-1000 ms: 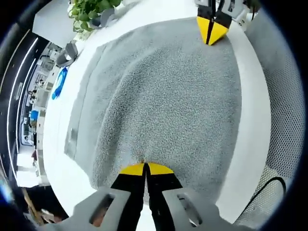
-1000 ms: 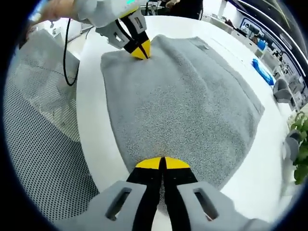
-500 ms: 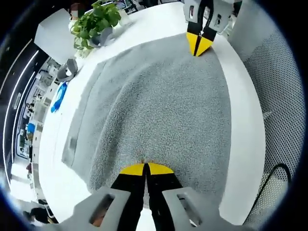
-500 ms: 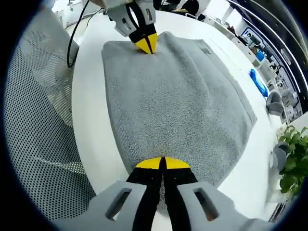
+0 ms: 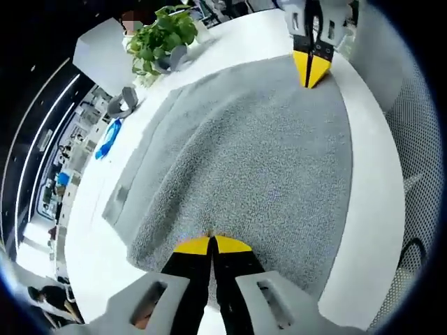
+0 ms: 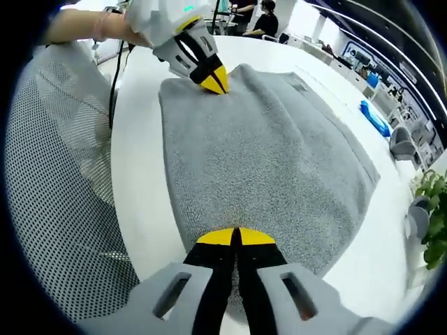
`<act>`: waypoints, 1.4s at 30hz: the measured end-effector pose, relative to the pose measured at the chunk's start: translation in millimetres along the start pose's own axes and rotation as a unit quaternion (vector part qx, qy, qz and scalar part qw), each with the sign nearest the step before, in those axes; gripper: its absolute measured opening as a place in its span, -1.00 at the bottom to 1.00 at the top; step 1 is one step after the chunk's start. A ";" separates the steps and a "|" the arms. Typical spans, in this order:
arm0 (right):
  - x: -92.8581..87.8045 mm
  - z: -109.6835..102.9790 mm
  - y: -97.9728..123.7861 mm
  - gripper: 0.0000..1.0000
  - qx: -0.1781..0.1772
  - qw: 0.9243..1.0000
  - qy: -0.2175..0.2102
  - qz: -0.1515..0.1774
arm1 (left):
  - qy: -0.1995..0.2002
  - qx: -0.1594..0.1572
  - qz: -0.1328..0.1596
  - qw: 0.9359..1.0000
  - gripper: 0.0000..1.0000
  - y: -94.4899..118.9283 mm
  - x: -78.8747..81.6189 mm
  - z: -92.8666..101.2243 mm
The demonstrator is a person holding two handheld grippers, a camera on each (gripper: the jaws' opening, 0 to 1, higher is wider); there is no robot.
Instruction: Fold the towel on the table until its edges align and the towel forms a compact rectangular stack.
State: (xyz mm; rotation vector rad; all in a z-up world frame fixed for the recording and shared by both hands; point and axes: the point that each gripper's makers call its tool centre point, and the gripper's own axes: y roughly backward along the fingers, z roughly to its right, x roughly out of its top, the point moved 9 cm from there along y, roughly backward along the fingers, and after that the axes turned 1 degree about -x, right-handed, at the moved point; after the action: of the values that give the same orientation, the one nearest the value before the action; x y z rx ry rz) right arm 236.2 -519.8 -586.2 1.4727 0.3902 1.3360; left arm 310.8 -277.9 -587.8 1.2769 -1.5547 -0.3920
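I see the grey towel (image 5: 251,160) lying folded on the white round table (image 5: 377,209), its upper layer stretched between my two grippers; my left gripper (image 5: 211,243) has its yellow-tipped jaws pressed together, clamped on one corner of the towel's near edge; my right gripper (image 6: 235,236) is likewise clamped on the other corner; a potted plant (image 5: 164,38) and a blue object (image 5: 108,138) sit beyond the towel's far side.
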 end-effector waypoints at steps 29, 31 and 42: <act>-48.4 5.2 35.1 -0.88 0.065 0.996 -0.052 0.013 | -0.040 -0.138 0.003 0.990 -0.68 81.5 -53.1 42.9; -57.9 2.2 40.5 -0.87 0.060 0.997 -0.050 0.010 | -0.019 -0.134 0.012 0.991 -0.66 80.1 -52.2 41.1; -69.2 -2.7 44.6 -0.78 0.032 0.999 -0.016 -0.010 | -0.004 -0.133 -0.002 0.991 -0.63 76.0 -49.5 43.2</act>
State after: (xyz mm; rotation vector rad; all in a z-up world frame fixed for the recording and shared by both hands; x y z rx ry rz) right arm 194.3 -590.7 -585.2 1.5379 0.4295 1.2928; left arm 229.4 -221.1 -572.0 1.0723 -1.4522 -0.5856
